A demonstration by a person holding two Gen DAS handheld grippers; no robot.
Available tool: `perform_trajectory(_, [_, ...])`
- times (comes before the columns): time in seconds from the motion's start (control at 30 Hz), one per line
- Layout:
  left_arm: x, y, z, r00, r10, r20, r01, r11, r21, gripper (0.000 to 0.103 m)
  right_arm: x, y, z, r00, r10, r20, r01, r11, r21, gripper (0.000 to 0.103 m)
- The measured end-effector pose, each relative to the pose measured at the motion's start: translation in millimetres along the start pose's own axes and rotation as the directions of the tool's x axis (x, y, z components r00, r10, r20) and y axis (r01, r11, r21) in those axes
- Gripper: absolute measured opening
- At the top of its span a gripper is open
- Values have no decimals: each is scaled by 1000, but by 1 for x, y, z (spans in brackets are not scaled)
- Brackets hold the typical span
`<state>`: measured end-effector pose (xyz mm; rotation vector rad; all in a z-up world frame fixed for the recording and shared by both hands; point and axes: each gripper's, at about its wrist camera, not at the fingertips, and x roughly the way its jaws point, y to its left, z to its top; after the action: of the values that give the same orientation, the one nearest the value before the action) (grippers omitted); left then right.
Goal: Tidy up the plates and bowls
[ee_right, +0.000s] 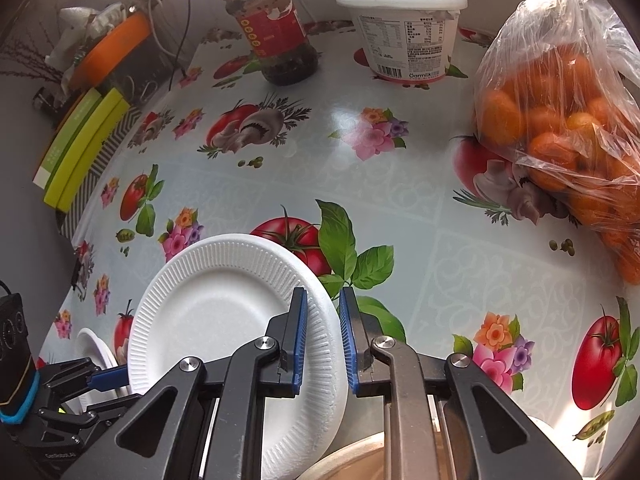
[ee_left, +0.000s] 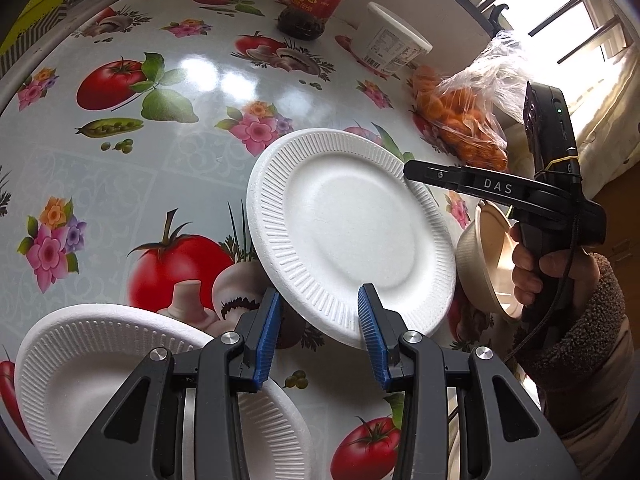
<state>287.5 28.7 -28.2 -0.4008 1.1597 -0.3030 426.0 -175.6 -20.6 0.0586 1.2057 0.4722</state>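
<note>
A white foam plate (ee_left: 352, 236) is held tilted above the table; it also shows in the right wrist view (ee_right: 216, 320). My right gripper (ee_right: 323, 340) is shut on its rim, seen from the side in the left wrist view (ee_left: 416, 170). My left gripper (ee_left: 318, 334) is open, its blue pads either side of the plate's lower rim; I cannot tell if they touch it. A second white foam plate (ee_left: 92, 364) lies on the table under my left gripper. A tan bowl (ee_left: 484, 260) sits below the right gripper, its rim at the bottom of the right wrist view (ee_right: 352, 460).
The table has a glossy vegetable-print cloth (ee_right: 400, 208). At the back stand a red-lidded jar (ee_right: 276, 28) and a white tub (ee_right: 404, 28). A bag of oranges (ee_right: 560, 120) lies at the right. Yellow-green boxes (ee_right: 80, 148) sit at the left edge.
</note>
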Motion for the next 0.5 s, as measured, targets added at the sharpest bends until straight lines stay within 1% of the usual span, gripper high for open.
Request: perform_trajectory(0.5, [-12,4,-3,999,18,34,-18,1000,5,40,-13,6,-5,999,33,26,-34,999,16,12])
